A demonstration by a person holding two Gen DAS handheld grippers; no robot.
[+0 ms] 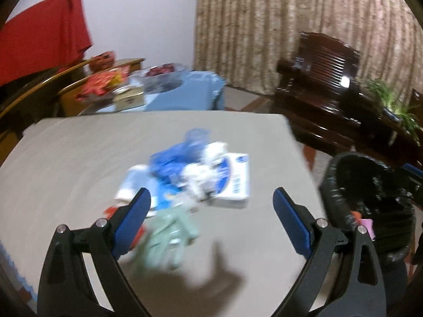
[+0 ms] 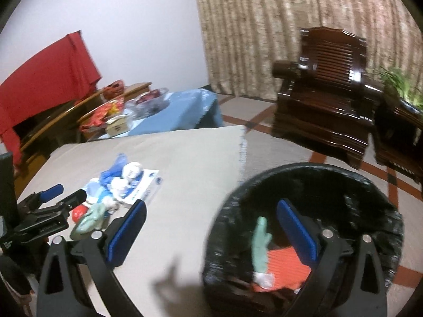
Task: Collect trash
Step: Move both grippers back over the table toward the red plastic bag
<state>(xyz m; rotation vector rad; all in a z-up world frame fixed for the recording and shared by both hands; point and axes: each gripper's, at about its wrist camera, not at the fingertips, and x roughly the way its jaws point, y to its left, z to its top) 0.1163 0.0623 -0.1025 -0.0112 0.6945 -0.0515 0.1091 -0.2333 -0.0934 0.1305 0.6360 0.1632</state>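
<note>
Near the table's [image 1: 66, 158] right edge lies blurred trash [image 1: 190, 174] — crinkled blue plastic, a flat white box. Both the left hand-held gripper [image 1: 211, 203] and right hand-held gripper [image 2: 211, 216] gape empty — the right over a round black-lined bin [image 2: 383, 211].

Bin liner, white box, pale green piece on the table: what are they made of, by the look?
Bin liner: thin black plastic film, glossy, crinkled, folded over the rim.
White box: probably printed cardboard, flat faces, square edges, blue print.
Pale green piece: soft and limp, likely a thin glove or film; too blurred to be sure.
</note>
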